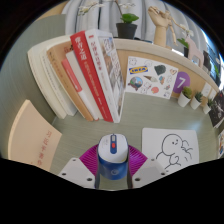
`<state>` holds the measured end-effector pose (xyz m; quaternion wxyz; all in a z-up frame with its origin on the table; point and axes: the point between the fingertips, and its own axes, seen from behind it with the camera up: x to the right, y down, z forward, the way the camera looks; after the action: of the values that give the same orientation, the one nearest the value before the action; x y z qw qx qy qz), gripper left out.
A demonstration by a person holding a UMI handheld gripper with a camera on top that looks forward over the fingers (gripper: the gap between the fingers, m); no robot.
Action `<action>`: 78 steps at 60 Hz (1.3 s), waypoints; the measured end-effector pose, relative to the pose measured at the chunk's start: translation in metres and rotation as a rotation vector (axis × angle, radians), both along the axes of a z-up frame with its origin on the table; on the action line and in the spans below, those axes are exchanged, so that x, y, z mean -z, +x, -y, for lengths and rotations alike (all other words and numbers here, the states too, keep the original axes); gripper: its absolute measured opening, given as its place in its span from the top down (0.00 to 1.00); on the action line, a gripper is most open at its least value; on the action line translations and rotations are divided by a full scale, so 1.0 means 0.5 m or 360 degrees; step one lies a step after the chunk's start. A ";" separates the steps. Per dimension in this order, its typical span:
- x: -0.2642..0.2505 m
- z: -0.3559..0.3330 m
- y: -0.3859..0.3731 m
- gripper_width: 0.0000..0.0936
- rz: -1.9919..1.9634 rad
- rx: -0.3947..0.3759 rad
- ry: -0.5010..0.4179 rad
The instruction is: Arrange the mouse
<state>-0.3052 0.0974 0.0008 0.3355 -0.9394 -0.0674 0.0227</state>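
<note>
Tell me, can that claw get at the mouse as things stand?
Yes, apparently: the mouse already sits between the claw fingers, nothing blocking. I cannot tell whether both pads touch it.

what the gripper view hides or cuts short

the mouse [111, 160] between the fingers [80, 170] shows only its top; its near end drops out of sight below, and whether the pads press its sides cannot be told. the drawing sheet [172, 150] is cut off at its far side. print on the leaning books [95, 75] and on the card [152, 76] is too small to read. shelf items [128, 25] are blurred.
</note>
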 end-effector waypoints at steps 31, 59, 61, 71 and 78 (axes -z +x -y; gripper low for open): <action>-0.340 -0.039 0.347 0.61 -0.0013 0.0165 0.0471; 0.022 0.021 0.416 0.59 -0.0074 0.0253 -0.0006; 0.017 0.012 0.417 0.57 -0.0103 0.0269 0.0043; 0.024 0.014 0.414 0.43 -0.0132 0.0263 0.0057; 0.024 0.021 0.391 0.20 -0.0118 0.0173 0.0018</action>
<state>-0.1095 0.0871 -0.0111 0.3438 -0.9382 -0.0039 0.0389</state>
